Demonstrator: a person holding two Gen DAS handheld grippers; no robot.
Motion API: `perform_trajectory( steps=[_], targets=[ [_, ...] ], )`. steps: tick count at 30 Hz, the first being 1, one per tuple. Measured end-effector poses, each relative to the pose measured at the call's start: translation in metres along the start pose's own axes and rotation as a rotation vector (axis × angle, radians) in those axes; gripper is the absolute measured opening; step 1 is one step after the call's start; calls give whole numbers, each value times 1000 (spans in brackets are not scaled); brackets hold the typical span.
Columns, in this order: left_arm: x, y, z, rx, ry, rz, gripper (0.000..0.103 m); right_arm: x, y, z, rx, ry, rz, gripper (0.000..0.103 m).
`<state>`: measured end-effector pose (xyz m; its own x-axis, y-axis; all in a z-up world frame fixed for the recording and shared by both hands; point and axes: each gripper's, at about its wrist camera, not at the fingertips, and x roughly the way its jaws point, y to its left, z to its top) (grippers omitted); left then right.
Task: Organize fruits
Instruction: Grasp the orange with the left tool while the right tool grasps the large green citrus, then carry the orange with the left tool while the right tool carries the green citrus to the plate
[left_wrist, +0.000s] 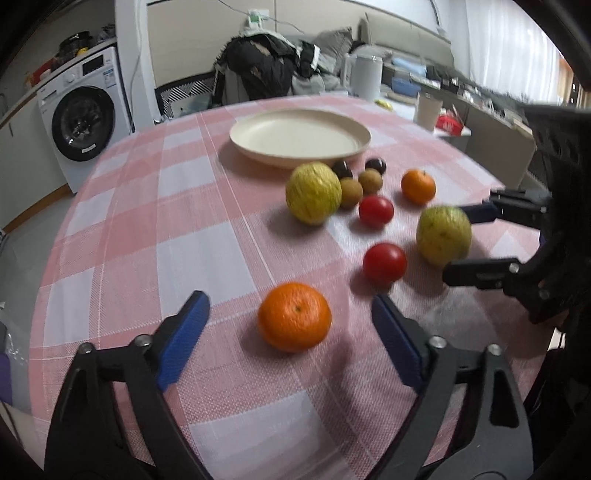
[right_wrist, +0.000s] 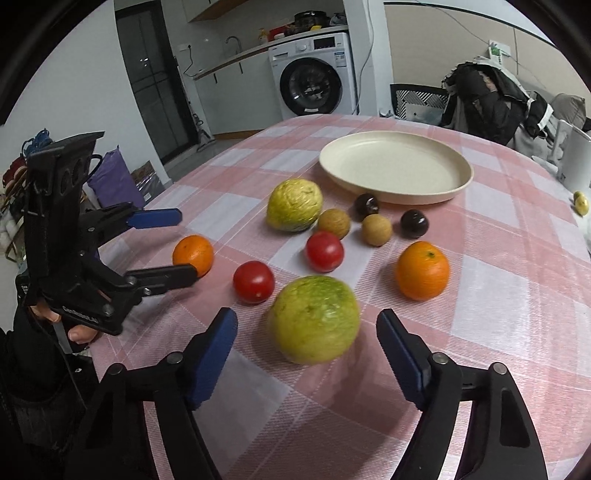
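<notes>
Plainly, the fruits sit loose on the pink-and-white checked tablecloth (left_wrist: 192, 229), all short of the cream plate (left_wrist: 299, 136), which holds nothing. An orange (left_wrist: 294, 316) lies between the spread blue pads of the left gripper (left_wrist: 291, 314), with clear cloth on both sides of it, so nothing is pinched. A yellow-green fruit (right_wrist: 314, 319) lies the same way between the parted pads of the right gripper (right_wrist: 308, 326); its edges are blurred, and I cannot tell for sure whether either pad grazes it, though gaps seem to show.

Further out lie two red tomatoes (right_wrist: 254, 281) (right_wrist: 324, 252), a second orange (right_wrist: 422, 270), a second yellow-green fruit (right_wrist: 294, 205), two brown round fruits (right_wrist: 334, 223) (right_wrist: 376, 230) and two dark ones (right_wrist: 366, 206) (right_wrist: 414, 223) just beside the plate's rim.

Only the right wrist view shows the fingers of the hand (right_wrist: 79, 334) under the left gripper, and a small yellow fruit (right_wrist: 581, 202) at the table's far edge. Only the left wrist view shows a white kettle (left_wrist: 365, 75) and a cup (left_wrist: 427, 110) beyond the table. A washing machine (right_wrist: 312, 75) stands in both.
</notes>
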<state>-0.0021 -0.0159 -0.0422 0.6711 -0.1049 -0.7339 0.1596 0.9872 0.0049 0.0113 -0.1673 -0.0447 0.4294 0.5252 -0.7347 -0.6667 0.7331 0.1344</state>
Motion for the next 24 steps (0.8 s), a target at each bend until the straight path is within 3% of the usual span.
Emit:
perform_trajectory(
  steps=[6, 10, 13, 24],
  targets=[
    [10, -2, -3, 4, 52, -1, 52, 7, -1, 1, 16, 31, -8, 67],
    [11, 1, -3, -7, 59, -17, 38, 10, -4, 3, 33, 41, -10, 59],
    [10, 2, -2, -12, 56, -23, 38, 13, -8, 3, 40, 50, -10, 52],
    [0, 2, 8, -35, -14, -31, 37, 6, -12, 5, 40, 7, -17, 51]
  ],
)
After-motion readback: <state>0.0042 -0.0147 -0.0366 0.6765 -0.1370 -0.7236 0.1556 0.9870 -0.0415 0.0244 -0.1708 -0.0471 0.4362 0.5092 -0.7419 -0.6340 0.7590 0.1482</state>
